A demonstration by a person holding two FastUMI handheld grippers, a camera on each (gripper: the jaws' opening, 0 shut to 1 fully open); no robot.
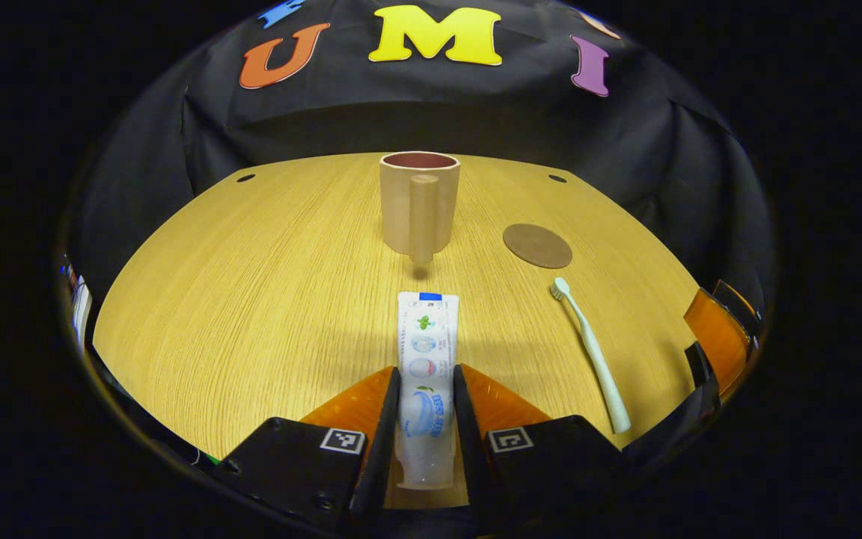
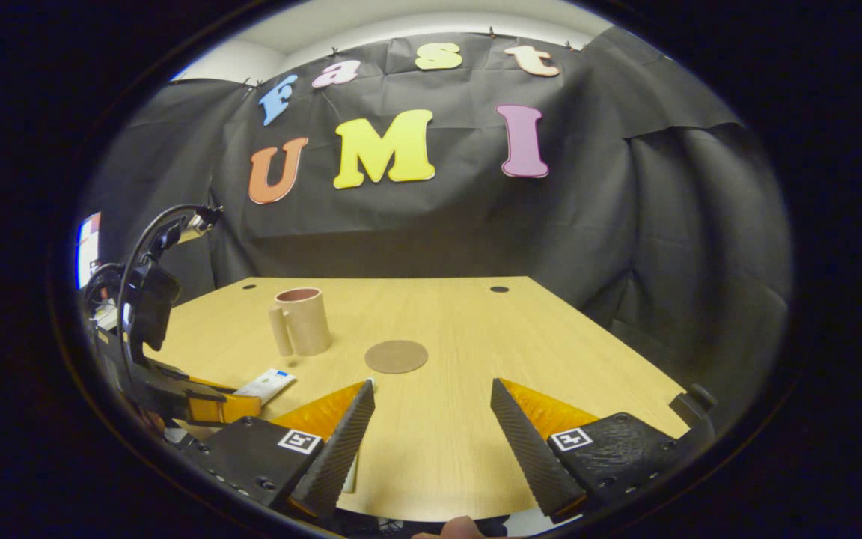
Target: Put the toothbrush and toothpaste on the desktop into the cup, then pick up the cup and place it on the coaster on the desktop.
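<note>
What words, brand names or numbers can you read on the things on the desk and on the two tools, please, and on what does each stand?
Nothing reads clearly.
toothpaste tube: print and small pictures, too small and blurred to read.
left tool: square coded markers, a pattern and no words.
right tool: the same kind of markers.
cup, coaster, toothbrush: no lettering visible.

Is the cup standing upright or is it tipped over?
Upright. In the left gripper view the cup stands on its base on the desktop, with its round mouth facing up and its handle vertical. Whether anything is inside, I cannot tell.
</note>
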